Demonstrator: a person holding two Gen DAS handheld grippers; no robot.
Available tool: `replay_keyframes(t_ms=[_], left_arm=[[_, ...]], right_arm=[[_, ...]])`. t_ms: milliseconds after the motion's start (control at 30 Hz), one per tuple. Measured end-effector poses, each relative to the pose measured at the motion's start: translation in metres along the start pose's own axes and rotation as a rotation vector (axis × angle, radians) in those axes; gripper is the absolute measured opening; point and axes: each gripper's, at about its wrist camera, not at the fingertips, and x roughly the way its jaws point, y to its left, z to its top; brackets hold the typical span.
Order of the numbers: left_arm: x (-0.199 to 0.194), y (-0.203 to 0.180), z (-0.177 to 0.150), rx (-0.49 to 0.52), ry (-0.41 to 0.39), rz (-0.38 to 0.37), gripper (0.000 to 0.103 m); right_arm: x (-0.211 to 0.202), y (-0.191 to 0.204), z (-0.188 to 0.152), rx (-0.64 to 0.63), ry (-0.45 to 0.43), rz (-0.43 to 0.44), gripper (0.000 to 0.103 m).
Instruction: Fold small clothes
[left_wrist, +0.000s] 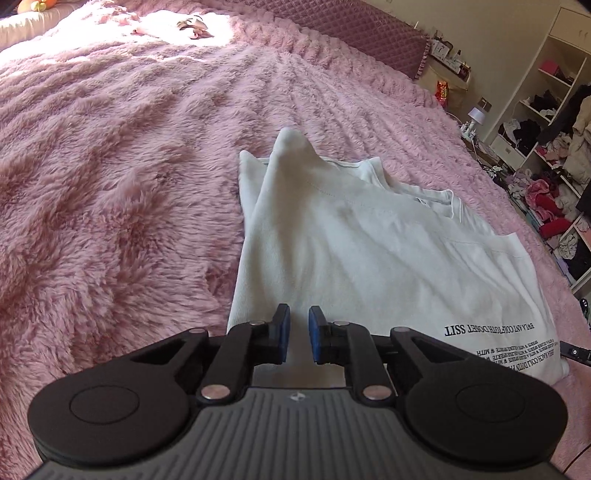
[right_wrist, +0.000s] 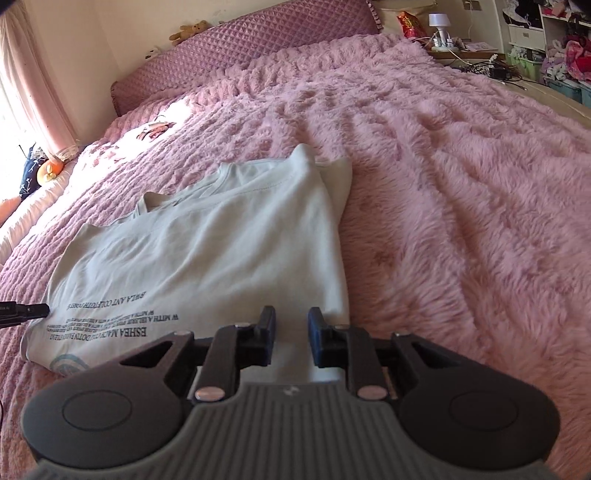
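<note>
A white T-shirt (left_wrist: 369, 251) with black printed lettering lies partly folded on a fluffy pink blanket (left_wrist: 110, 184); one sleeve end sticks up in a peak at its far edge. My left gripper (left_wrist: 299, 332) hovers over the shirt's near left corner, its blue pads a small gap apart with no cloth pinched between them. In the right wrist view the same shirt (right_wrist: 207, 251) spreads to the left. My right gripper (right_wrist: 291, 334) sits over its near right corner, also slightly open with nothing held.
A quilted purple headboard (right_wrist: 258, 40) closes the far end of the bed. A bedside table with a small lamp (right_wrist: 439, 22) and cables stands at the right, beside open shelves stuffed with clothes (left_wrist: 546, 177). A small item (left_wrist: 192, 26) lies in the sunlit patch.
</note>
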Motion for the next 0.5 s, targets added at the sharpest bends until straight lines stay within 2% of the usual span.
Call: replay_keyframes(t_ms=[100, 200, 300, 367, 500], left_arm=[[-0.002, 0.008, -0.003, -0.024, 0.001, -0.013, 0.012], [-0.016, 0.0, 0.0, -0.021, -0.016, 0.007, 0.014], [-0.045, -0.016, 0.0, 0.021, -0.056, 0.001, 0.02], [-0.063, -0.027, -0.002, 0.052, -0.057, -0.006, 0.021], [-0.086, -0.047, -0.008, 0.104, -0.053, 0.028, 0.028]], right_arm=[[0.0, -0.016, -0.008, 0.022, 0.024, -0.026, 0.003], [-0.004, -0.015, -0.008, 0.022, 0.024, -0.047, 0.003], [-0.019, -0.005, -0.006, 0.027, -0.014, -0.062, 0.015], [-0.031, 0.007, -0.004, 0.016, -0.042, -0.035, 0.015], [-0.048, 0.033, -0.005, 0.025, -0.075, 0.055, 0.015]])
